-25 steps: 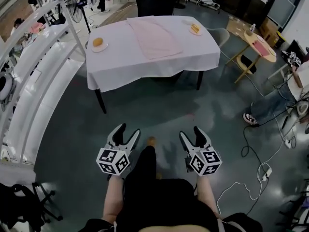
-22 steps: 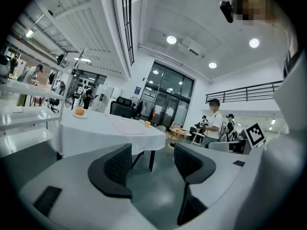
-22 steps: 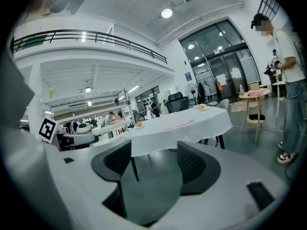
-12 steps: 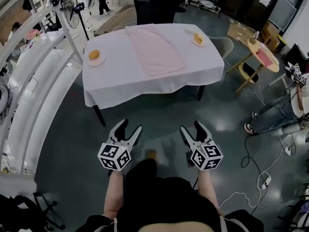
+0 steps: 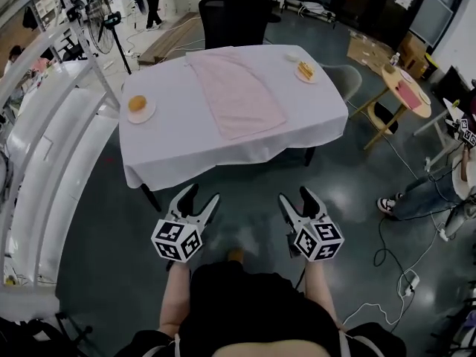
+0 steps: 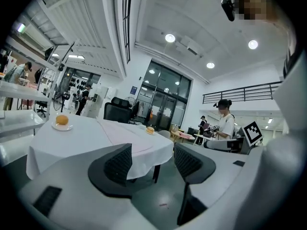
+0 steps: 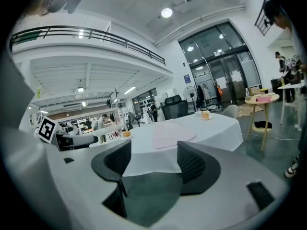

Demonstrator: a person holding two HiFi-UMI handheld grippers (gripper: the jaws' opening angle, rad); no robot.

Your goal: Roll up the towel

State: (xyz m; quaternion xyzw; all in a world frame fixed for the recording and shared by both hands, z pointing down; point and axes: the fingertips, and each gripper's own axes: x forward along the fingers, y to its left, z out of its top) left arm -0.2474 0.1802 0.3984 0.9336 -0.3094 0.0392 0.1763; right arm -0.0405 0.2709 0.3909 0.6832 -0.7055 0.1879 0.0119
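Towel lies spread flat and unrolled down the middle of the table. It is a long pink strip running from the far edge toward the near one. No fold or curl shows at either end, so none of the rolling is done.

The left gripper and right gripper hang side by side over the floor, well apart from the table and short of its near edge, both pointing toward it. Each has its jaws spread with nothing between them. In the left gripper view, the gap of the left gripper shows only floor and the table beyond. In the right gripper view, the right gripper frames the towel far off, not touching it.

A plate holding something round and orange sits on the table's left side. A cake plate sits near the far right corner. Both lie apart from the towel, so the strip has room to be rolled. A chair stands behind the table.

As I judge it, the task is only at the approach, and the person is not yet at the table. Everything is left to do: bring both grippers to one end of the towel, pinch that edge, turn it over onto itself, and roll it along the full length.
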